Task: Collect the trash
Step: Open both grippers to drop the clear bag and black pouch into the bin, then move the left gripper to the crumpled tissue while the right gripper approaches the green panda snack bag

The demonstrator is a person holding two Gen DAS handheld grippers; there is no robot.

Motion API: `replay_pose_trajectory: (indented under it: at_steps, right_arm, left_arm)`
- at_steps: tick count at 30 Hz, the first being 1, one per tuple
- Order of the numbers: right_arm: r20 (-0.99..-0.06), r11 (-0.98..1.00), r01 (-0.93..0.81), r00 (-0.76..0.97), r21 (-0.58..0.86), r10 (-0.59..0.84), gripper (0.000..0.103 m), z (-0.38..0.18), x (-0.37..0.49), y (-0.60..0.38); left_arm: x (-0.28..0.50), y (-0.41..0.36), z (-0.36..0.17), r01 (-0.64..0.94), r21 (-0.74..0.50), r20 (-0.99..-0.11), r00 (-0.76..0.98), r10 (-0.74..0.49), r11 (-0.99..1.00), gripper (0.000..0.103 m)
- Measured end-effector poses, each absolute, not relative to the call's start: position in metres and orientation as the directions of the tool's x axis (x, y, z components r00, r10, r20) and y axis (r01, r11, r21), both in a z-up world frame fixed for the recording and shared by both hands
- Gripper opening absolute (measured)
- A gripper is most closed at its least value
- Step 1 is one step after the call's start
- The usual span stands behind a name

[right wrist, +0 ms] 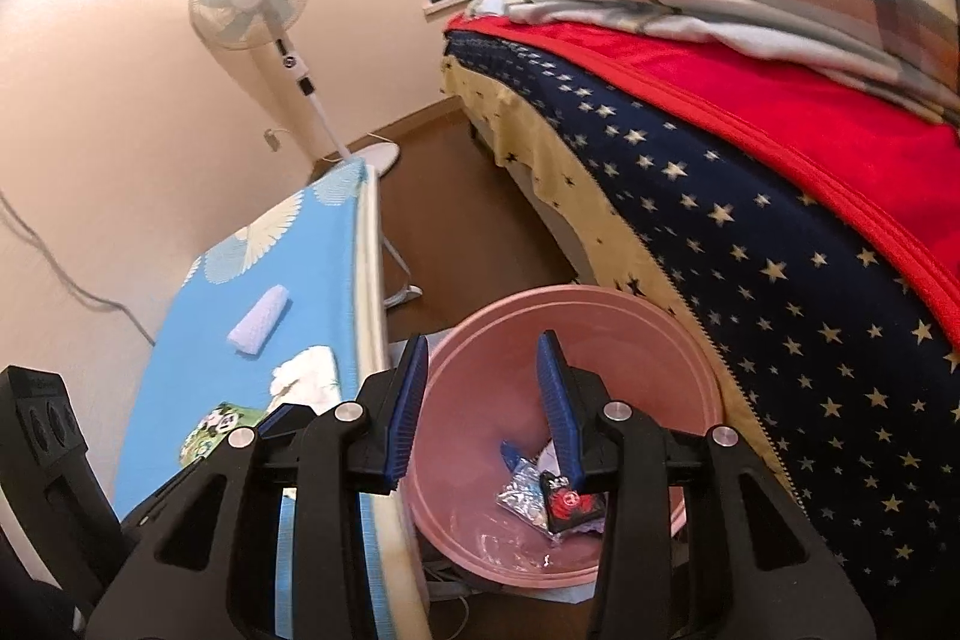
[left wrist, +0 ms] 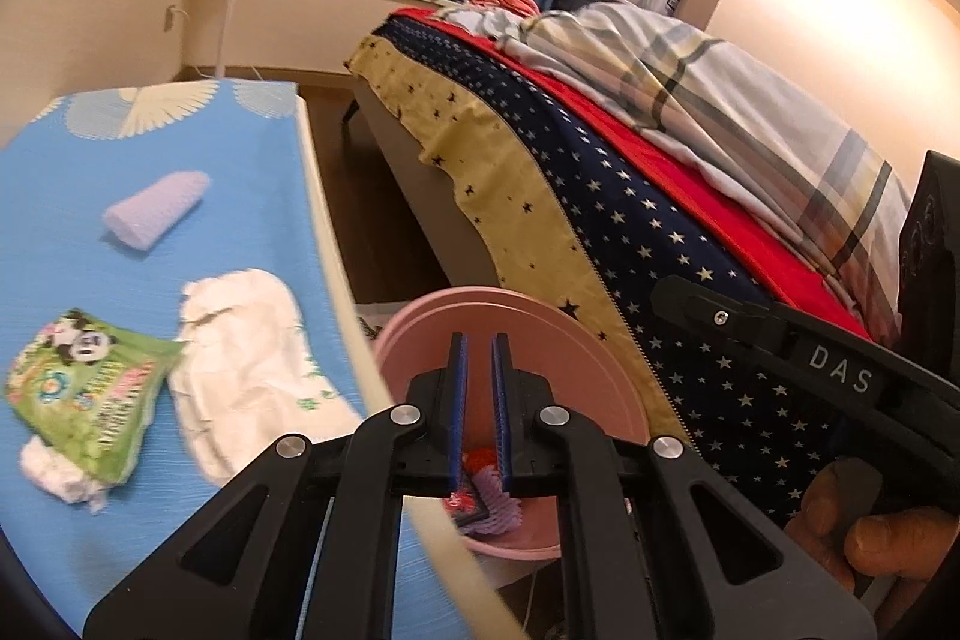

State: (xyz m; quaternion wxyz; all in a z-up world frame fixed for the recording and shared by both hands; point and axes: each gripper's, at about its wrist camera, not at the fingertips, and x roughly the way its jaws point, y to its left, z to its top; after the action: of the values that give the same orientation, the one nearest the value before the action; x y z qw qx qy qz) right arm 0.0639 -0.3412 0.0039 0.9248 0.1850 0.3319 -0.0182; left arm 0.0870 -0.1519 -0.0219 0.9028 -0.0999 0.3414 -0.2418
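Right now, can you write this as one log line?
left gripper: nearly shut, empty | right gripper: open above pink bin | wrappers inside | panda packet on table

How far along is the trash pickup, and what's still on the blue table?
Done: wrappers already lie in the pink bin. In hand: nothing; the right gripper is open above the bin, and the left gripper has nothing between its near-closed fingers. Left on the blue table: purple foam piece, white crumpled paper, green panda packet.
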Motion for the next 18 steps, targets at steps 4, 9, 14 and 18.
replay_pose_trajectory:
  at_steps: [4,9,14,18]
  right_arm:
    - [-0.6,0.939,0.106,0.791,0.329,0.121,0.039,0.008,0.064,-0.324]
    - [-0.578,0.936,0.039,0.795,0.35,0.184,0.039,0.008,0.066,-0.299]
    - [-0.561,0.923,-0.025,0.788,0.384,0.255,0.039,0.005,0.071,-0.275]
    - [-0.555,0.912,-0.069,0.774,0.404,0.304,0.038,0.001,0.078,-0.252]
  left_arm:
    - [0.08,-0.129,-0.016,0.325,-0.334,-0.559,0.687,-0.464,0.885,0.008]
    - [0.072,-0.091,-0.014,0.238,-0.322,-0.558,0.734,-0.387,0.916,0.008]
    - [0.064,-0.05,-0.018,0.117,-0.338,-0.565,0.769,-0.3,0.934,0.008]
    - [0.057,-0.016,-0.027,-0.001,-0.349,-0.587,0.779,-0.218,0.937,0.008]
